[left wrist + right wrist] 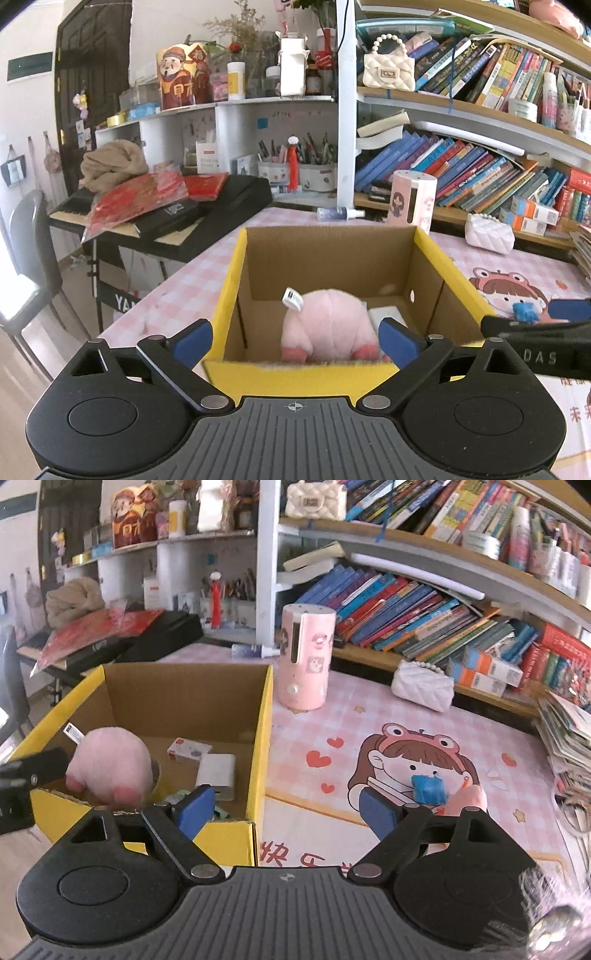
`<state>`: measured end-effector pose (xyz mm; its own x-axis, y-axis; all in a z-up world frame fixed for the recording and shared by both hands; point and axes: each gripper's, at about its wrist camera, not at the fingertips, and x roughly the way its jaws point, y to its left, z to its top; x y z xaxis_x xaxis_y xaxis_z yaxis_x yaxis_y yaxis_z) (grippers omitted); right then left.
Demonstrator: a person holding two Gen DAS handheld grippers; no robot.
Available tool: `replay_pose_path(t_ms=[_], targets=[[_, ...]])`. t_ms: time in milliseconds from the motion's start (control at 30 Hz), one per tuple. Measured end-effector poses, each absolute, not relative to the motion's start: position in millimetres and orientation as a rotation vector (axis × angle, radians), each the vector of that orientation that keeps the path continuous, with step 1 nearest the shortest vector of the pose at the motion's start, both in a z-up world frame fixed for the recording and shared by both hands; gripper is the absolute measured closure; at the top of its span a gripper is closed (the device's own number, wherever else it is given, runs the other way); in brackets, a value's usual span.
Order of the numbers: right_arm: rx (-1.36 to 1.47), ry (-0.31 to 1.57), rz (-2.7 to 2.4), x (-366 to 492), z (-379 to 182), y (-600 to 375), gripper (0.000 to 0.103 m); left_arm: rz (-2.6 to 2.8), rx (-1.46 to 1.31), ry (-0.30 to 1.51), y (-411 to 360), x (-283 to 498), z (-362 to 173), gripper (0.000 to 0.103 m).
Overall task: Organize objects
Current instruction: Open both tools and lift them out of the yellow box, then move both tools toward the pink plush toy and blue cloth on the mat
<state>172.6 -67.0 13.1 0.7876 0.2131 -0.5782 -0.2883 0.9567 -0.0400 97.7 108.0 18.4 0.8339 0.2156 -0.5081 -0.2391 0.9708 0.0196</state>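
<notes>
An open cardboard box [227,284] with yellow outer walls stands on the pink checked table mat. Inside it a pink plush toy [328,325] with a white tag rests against the near wall. My left gripper [295,338] hovers open over the box's near edge, its blue pads apart on either side of the plush and not touching it. In the right wrist view the same box [264,738] also holds a white power bank [216,775] and a small white carton [188,751]. My right gripper [288,806] is open above the box's near right corner. A small crumpled blue object [428,788] lies on the mat by its right finger.
A pink cylindrical holder [304,657] and a white quilted purse [423,686] stand on the mat behind. Bookshelves [424,620] line the back. A keyboard [166,218] piled with red packets stands left of the table. Stacked papers [565,731] sit at the right edge.
</notes>
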Motion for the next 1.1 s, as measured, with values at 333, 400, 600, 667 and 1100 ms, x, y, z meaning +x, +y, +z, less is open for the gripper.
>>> replay_pose_path(t_ms=[333,400,600,667,1100], targets=[[-0.143,0.612,0.241,133.6,5.1,-55.4,0.018,0.251,-0.078,0.576,122.9,53.8,8.3,0.005],[-0.145,0.616,0.245,125.1,4.4,-53.7,0.018,0.243,-0.079,0.586,123.5,46.6,7.6,0.005],[-0.152,0.625,0.247,98.8,2.9,-51.8,0.018,0.213,-0.068,0.601,121.6,29.8,5.4,0.005],[-0.153,0.625,0.244,90.8,2.2,-52.8,0.018,0.201,-0.066,0.609,120.3,25.1,4.6,0.005],[-0.136,0.664,0.200,48.6,-8.7,-63.7,0.017,0.129,-0.029,0.663,108.4,-2.7,-4.6,0.005]])
